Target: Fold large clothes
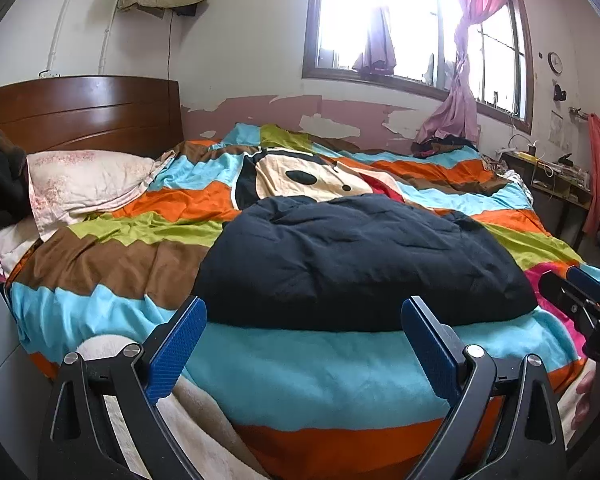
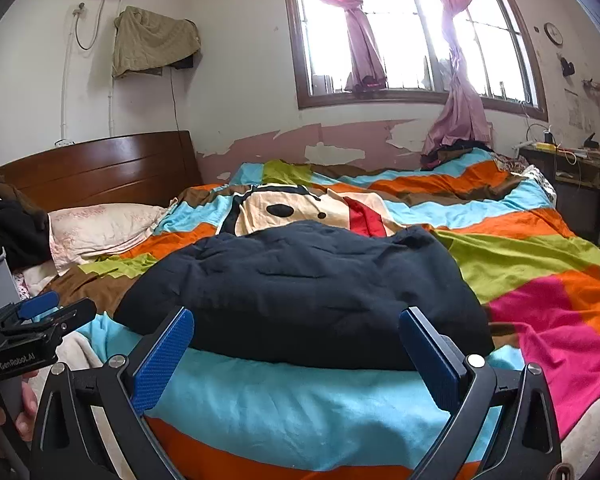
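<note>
A dark navy padded garment (image 1: pixel 356 264) lies folded into a thick bundle on the striped bed cover, near the bed's front edge. It also shows in the right wrist view (image 2: pixel 308 292). My left gripper (image 1: pixel 304 312) is open and empty, held just in front of the bundle's near edge, apart from it. My right gripper (image 2: pixel 296 324) is open and empty, also just in front of the bundle. The right gripper shows at the right edge of the left wrist view (image 1: pixel 580 300). The left gripper shows at the left edge of the right wrist view (image 2: pixel 40 316).
The bed cover (image 1: pixel 300 376) has blue, orange, green and brown stripes. A pale pillow (image 1: pixel 88 184) lies by the wooden headboard (image 1: pixel 84 112). Dark clothes (image 1: pixel 0 184) sit at far left. A cluttered desk (image 1: pixel 556 176) stands at right below the window (image 1: pixel 412 20).
</note>
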`<state>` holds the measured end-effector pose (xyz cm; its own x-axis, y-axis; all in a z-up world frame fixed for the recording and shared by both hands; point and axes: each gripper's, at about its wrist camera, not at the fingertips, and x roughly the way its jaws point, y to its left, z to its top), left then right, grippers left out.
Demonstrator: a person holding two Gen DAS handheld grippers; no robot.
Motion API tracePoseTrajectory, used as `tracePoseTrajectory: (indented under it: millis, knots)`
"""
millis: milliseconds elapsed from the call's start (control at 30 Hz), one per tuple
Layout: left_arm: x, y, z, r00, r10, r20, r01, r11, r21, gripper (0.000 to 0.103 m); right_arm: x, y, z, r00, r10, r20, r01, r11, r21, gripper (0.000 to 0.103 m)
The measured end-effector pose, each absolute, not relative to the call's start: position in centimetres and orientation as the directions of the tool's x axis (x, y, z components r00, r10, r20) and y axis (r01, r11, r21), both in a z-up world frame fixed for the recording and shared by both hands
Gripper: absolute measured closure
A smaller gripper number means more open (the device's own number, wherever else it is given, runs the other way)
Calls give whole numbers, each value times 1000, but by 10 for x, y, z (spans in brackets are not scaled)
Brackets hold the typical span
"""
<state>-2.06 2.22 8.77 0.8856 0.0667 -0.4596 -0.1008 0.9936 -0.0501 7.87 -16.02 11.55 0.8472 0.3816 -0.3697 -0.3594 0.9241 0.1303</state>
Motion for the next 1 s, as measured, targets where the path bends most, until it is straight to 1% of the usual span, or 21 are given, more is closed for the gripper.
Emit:
tracePoseTrajectory:
  millis: [200,600,1000]
  knots:
    - [-20,23,77,873,77,-482,-114,992,-46,8,75,-158,105,847,370,-381,-357,928,109,0]
    - [-26,21,71,888,86,-451,-113,993,-33,8,72,-164,88,850,353,-391,-331,935,125,0]
    - [-24,22,65,878,89,-471,-112,994,-21,8,73,-160,82,841,355,-408,-335,934,122,0]
